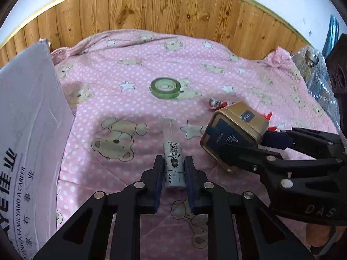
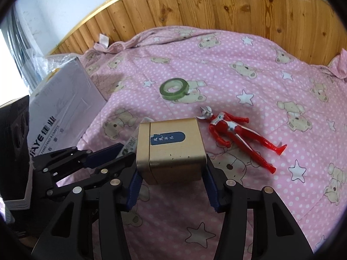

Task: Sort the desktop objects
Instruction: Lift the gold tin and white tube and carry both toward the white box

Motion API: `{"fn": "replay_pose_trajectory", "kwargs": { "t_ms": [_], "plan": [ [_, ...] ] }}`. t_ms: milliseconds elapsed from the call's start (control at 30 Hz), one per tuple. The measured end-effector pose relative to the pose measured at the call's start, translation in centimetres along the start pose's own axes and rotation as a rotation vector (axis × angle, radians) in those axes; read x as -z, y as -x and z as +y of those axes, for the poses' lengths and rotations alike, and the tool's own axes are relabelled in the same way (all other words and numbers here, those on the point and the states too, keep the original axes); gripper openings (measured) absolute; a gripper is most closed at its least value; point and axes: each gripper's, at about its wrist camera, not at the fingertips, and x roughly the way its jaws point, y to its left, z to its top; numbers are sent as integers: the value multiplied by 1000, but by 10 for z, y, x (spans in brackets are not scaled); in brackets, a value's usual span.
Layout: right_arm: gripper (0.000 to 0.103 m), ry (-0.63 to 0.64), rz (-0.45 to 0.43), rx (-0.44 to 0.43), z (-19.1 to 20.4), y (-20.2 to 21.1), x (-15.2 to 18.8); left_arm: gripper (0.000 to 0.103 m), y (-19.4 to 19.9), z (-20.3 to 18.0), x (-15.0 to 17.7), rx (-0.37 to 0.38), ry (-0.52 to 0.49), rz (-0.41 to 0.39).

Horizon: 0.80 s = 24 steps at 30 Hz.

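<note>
My left gripper point(image 1: 173, 169): my two blue pads sit on each side of the little gray tube. They are just beside it, with a thin gap, so I am not squeezing it.
Little gray tube point(image 1: 174, 162): it lies flat on the blanket between my left fingers. Its clear cap end points away from me.
My right gripper point(image 2: 171, 186): my fingers are spread wide and pressed on both sides of the gold tin. I am holding it up off the blanket.
Gold tin point(image 2: 172, 149): it is square with a dark blue label on top. It fills the space between my right fingers. From my left fingers, it is just off to the right.
Red toy figure point(image 2: 238, 138): it lies on its back, just past my right fingers and to the right.
Green tape roll point(image 1: 165, 87): it lies flat, farther out, straight ahead of my left fingers.
White box point(image 1: 28, 130): it stands far to the left of my left fingers.
Pink bear blanket point(image 1: 130, 69): it is under everything.
Wood wall point(image 1: 164, 8): it is behind the blanket, farthest away.
</note>
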Motion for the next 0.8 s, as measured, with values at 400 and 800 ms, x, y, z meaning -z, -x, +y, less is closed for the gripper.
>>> {"fn": "replay_pose_trajectory", "kwargs": {
  "t_ms": [400, 800],
  "plan": [
    [54, -2, -3, -3, 17, 42, 11, 20, 58, -13, 10, 18, 18, -20],
    [54, 8, -14, 22, 35, 90, 44, 20, 115, -32, 40, 34, -15, -45]
  ]
}}
